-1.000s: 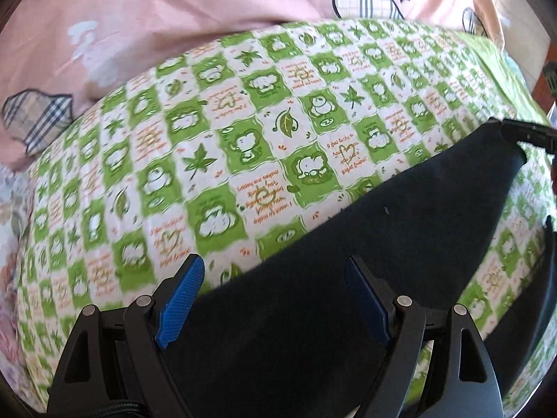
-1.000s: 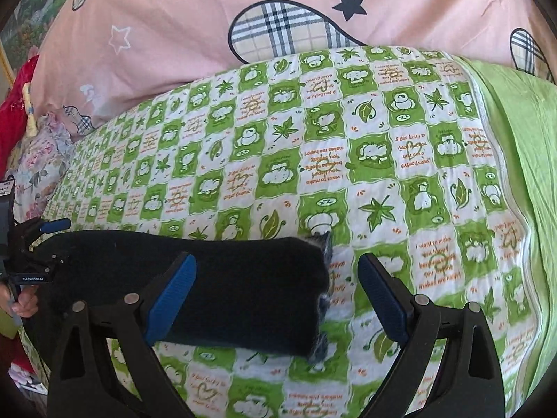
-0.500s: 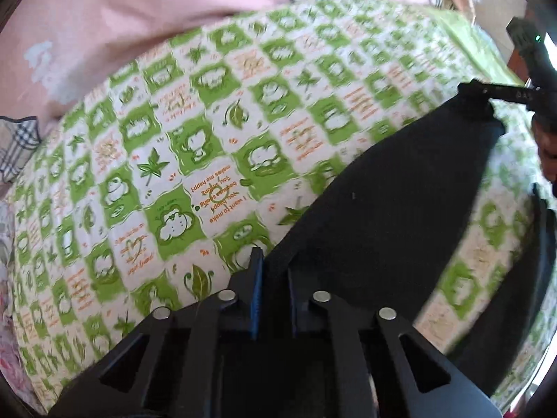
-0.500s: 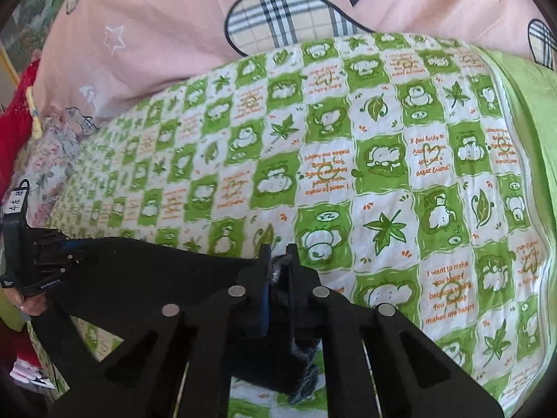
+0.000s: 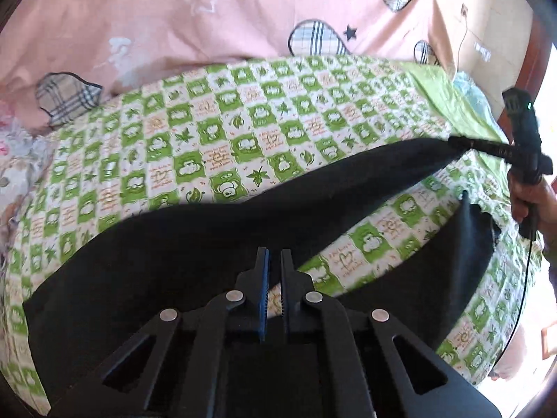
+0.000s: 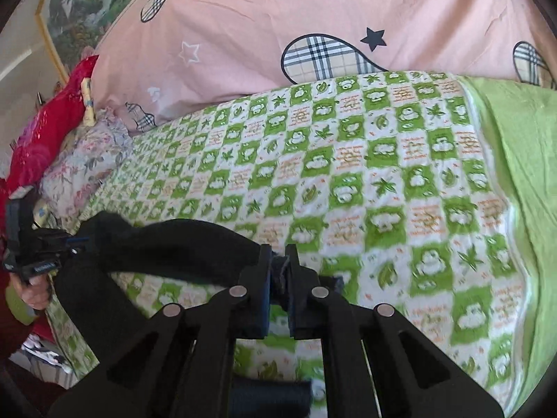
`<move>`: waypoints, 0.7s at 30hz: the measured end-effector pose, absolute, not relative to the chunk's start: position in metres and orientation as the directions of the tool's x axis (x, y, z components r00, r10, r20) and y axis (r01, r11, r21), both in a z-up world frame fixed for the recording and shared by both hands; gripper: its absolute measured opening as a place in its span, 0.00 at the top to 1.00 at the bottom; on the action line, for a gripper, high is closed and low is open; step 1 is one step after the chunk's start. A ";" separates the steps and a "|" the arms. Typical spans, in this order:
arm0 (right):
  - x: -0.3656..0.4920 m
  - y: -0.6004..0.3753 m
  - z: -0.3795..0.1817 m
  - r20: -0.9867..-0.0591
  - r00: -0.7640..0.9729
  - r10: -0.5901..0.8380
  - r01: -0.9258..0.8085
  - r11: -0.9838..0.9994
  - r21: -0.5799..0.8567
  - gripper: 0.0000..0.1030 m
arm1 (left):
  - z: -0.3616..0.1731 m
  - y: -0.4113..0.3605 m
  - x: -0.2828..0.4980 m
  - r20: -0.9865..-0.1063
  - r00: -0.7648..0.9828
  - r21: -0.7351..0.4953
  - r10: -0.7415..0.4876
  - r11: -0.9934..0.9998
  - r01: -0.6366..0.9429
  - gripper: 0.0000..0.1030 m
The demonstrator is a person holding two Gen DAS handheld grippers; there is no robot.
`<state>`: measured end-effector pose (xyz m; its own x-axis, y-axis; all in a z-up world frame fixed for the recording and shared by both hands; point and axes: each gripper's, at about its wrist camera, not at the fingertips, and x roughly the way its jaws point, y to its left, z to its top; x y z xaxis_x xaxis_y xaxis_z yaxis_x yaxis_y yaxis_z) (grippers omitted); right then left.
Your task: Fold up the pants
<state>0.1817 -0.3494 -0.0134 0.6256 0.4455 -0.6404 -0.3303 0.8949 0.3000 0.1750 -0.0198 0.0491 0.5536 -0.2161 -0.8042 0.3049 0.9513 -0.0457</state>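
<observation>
Black pants hang stretched in a band above the bed between my two grippers. My left gripper is shut on the pants' edge at the near end, blue pads together. In the same view my right gripper pinches the far end at the upper right, held by a hand. A second leg droops at the right. In the right wrist view my right gripper is shut on a bunched end of the pants. The fabric runs left to the left gripper.
A green-and-white checked quilt covers the bed under the pants. Behind it lies a pink duvet with plaid patches. A plain green sheet borders the right side. A red cloth and a floral pillow are at the left.
Both grippers went from wide open to shut on the pants. They then rose and drew back, lifting the fabric off the quilt and stretching it between them.
</observation>
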 end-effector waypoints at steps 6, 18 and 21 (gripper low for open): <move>0.153 -0.346 -0.021 -0.640 0.617 0.458 -0.366 0.887 0.281 0.92 | 0.047 -0.025 0.152 -0.815 0.547 -0.012 -0.191 0.950 0.313 0.95; 0.149 -0.349 -0.022 -0.630 0.610 0.480 -0.379 0.875 0.300 0.92 | 0.033 -0.071 0.203 -0.767 0.642 0.420 -0.027 0.734 0.533 0.35; 0.150 -0.351 -0.024 -0.630 0.605 0.487 -0.378 0.872 0.311 0.92 | 0.006 -0.082 0.222 -0.779 0.627 0.482 0.019 0.658 0.579 0.36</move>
<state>0.1503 -0.3508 -0.0243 0.6054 0.4868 -0.6297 -0.3775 0.8721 0.3113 0.2219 -0.0825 0.0061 0.6266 0.0193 -0.7791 0.5787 0.6580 0.4818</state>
